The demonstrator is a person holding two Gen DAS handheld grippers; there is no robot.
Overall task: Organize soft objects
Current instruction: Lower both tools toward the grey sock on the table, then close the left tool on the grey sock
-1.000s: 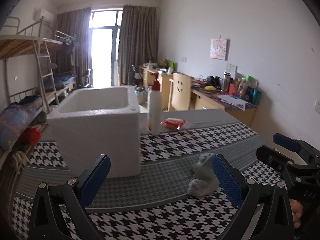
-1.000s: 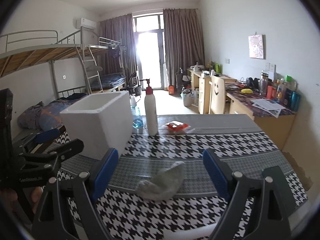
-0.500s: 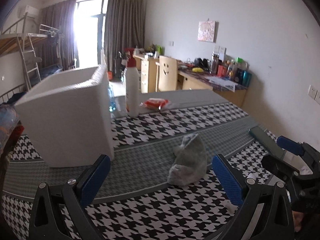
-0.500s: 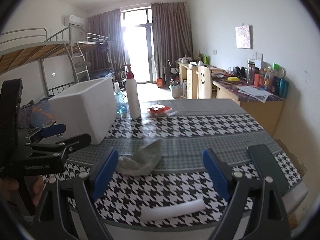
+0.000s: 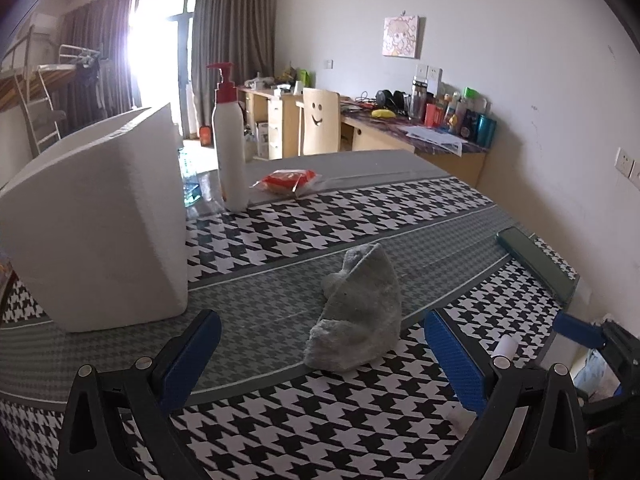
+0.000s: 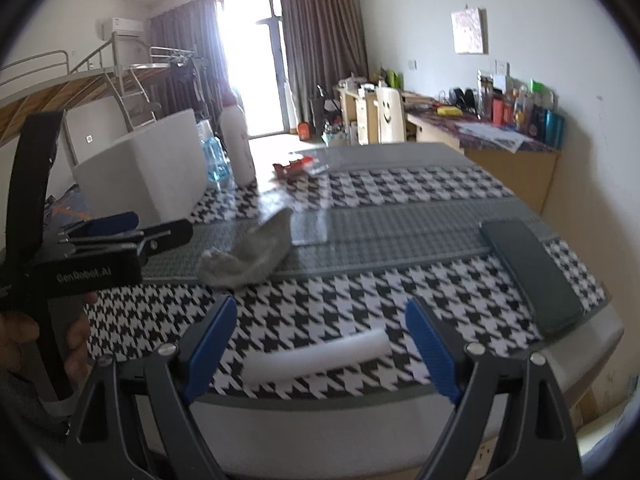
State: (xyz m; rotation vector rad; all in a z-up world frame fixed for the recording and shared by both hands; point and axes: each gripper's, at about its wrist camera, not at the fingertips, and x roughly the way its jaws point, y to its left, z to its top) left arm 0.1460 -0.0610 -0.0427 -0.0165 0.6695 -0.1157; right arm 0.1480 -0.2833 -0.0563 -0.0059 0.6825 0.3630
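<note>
Both the left gripper [image 5: 320,354], its black body lettered "GenRobot.AI", and the right gripper [image 6: 320,344] gape empty above the houndstooth table [image 5: 360,208], where the crumpled grey cloth [image 5: 358,320] lies near the white foam box [image 5: 100,232].

tablecloth [image 5: 352,216]: black-white houndstooth | cloth [image 5: 360,312]: grey | box [image 5: 100,224]: white | fingers [image 5: 192,356]: blue

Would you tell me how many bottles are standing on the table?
2: a white pump bottle beside the foam box, and a blue bottle behind the box's corner. Others may be hidden behind the box.
</note>
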